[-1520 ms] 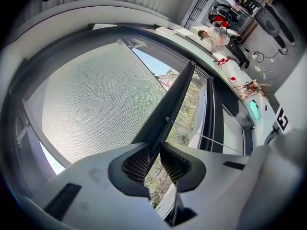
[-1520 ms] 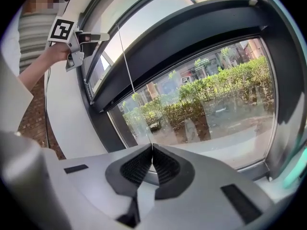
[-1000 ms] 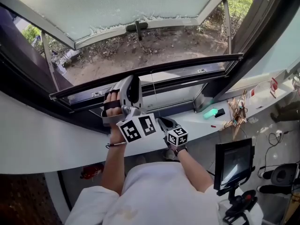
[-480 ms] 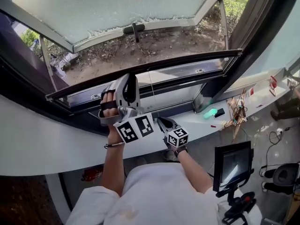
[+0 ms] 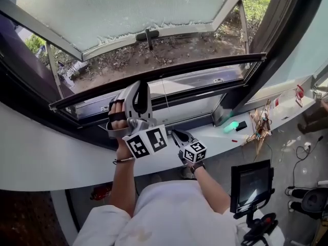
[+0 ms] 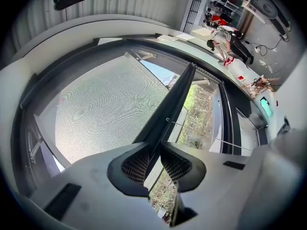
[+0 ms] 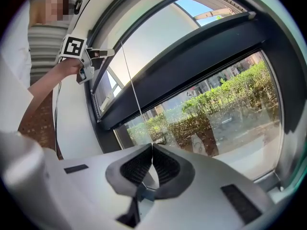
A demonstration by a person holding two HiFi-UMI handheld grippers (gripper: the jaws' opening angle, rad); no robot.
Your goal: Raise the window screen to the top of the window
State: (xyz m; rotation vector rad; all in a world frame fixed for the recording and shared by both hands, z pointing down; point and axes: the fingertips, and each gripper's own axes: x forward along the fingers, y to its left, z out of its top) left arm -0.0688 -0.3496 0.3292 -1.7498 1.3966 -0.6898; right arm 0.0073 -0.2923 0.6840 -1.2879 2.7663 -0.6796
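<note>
The window screen's dark bottom bar (image 5: pixel 205 68) runs across the open window. My left gripper (image 5: pixel 138 87) is shut on this bar near its left part. In the left gripper view the bar (image 6: pixel 180 92) leaves the closed jaws, with fine mesh (image 6: pixel 96 109) to its left. My right gripper (image 5: pixel 174 132) sits lower, near the sill, shut on a thin cord (image 5: pixel 166 104). The right gripper view shows that cord (image 7: pixel 132 80) rising from the closed pads across the bar (image 7: pixel 192 66), with the left gripper (image 7: pixel 93 61) further along the bar.
An outer glass sash (image 5: pixel 128 9) with a dark handle (image 5: pixel 147 35) tilts outward above. The white sill (image 5: pixel 51 158) curves below the frame and carries a green object (image 5: pixel 230 125) and wires (image 5: pixel 261 124) on the right. A monitor (image 5: pixel 251 183) stands beside the person.
Both grippers have risen a little, and the screen bar has come up slightly with them. Both grips stay the same.
</note>
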